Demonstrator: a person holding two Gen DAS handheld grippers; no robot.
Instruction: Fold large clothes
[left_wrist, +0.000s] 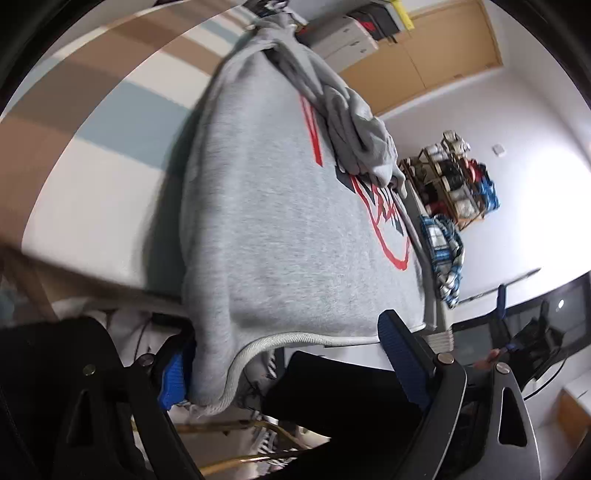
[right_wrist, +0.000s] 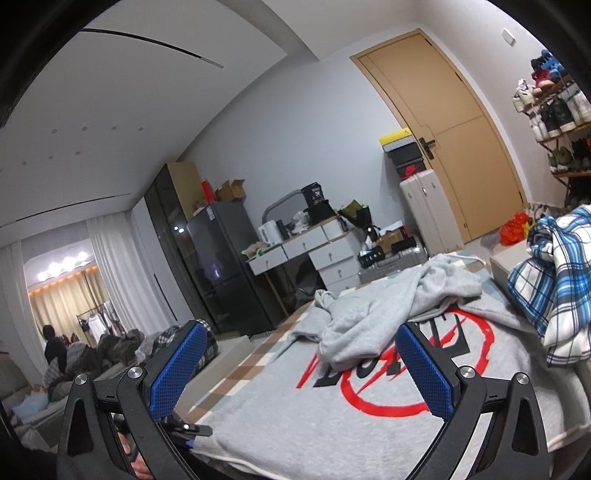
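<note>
1. The grey sweatshirt (left_wrist: 280, 221) lies spread, print side up, on a bed with a checked cover (right_wrist: 255, 369). A red and black graphic (right_wrist: 399, 373) shows on its chest, and one sleeve (right_wrist: 388, 306) lies crumpled across the upper body instead of flat to the side.

2. Its long axis runs away from both cameras, with the ribbed hem (left_wrist: 280, 341) at the near edge of the bed and the neck end far off toward the door (right_wrist: 454, 140).

3. The left gripper (left_wrist: 284, 362) has its jaws spread wide. The hem corner hangs between them, and the cloth brushes the left-hand blue pad (left_wrist: 173, 380), but the pads do not pinch it.

4. The right gripper (right_wrist: 299, 373) is also spread wide and holds nothing. It hovers low over the near part of the garment, farther along the hem toward the plaid shirt (right_wrist: 557, 280) heaped at the bed's side.

5. The left gripper is judged nearer to a grasp, since the hem corner already sits in its mouth. The right one would still need to drop to the hem.

6. The loose sleeve probably needs straightening before a fold along the long axis comes out tidy.

7. Beyond the bed stand a suitcase (right_wrist: 424, 210), a white desk (right_wrist: 310, 251) and a shoe rack (right_wrist: 557, 110).
</note>
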